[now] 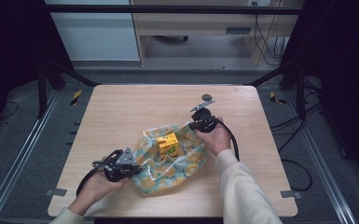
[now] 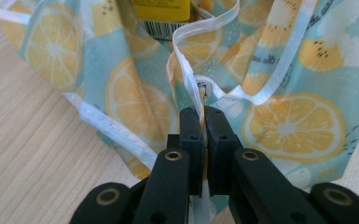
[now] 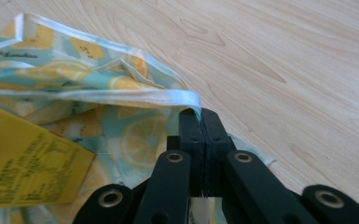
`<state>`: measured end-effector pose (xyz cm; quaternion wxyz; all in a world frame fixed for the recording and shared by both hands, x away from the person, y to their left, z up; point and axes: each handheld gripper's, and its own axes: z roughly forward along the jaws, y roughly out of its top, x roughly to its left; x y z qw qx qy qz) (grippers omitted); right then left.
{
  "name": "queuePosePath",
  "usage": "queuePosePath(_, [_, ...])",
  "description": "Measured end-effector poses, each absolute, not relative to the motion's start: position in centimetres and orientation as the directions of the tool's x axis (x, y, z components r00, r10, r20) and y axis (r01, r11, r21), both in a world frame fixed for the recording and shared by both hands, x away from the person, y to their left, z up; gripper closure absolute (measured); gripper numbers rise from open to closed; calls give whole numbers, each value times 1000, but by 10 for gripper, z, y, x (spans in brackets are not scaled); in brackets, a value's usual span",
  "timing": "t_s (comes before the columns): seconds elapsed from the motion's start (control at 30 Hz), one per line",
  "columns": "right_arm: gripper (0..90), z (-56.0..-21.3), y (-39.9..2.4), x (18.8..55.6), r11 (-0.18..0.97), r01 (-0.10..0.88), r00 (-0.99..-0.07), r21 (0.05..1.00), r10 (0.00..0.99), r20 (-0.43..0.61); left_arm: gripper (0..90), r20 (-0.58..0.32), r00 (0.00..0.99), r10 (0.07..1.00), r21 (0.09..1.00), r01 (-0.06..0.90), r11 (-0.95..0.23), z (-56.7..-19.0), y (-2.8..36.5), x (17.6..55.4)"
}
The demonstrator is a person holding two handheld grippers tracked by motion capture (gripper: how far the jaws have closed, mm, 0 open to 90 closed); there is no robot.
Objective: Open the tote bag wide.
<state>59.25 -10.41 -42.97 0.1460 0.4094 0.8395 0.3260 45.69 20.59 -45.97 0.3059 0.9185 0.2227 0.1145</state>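
The lemon-print bag (image 1: 175, 161) is lying near the middle of the wooden table (image 1: 121, 107), its mouth gaping upward between the two grippers. The left gripper (image 1: 140, 169) is pinching the near-left rim, jaws clamped together on the clear edge strip (image 2: 191, 79); the right gripper (image 1: 195, 126) is pinching the far-right rim in the same manner. The opening's long axis is therefore running on the diagonal from one gripper to the other. Inside the bag a yellow carton (image 1: 168, 144) is standing upright, lying about midway between them. Any pull apart would likely stretch the mouth along that diagonal.
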Motion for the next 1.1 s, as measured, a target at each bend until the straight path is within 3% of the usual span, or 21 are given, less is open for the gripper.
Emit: queuePosePath(1.1, [886,-454,-117,590,478,626,-615,616,789,13,889,78,887,455,566,336,-753,-470,201,454])
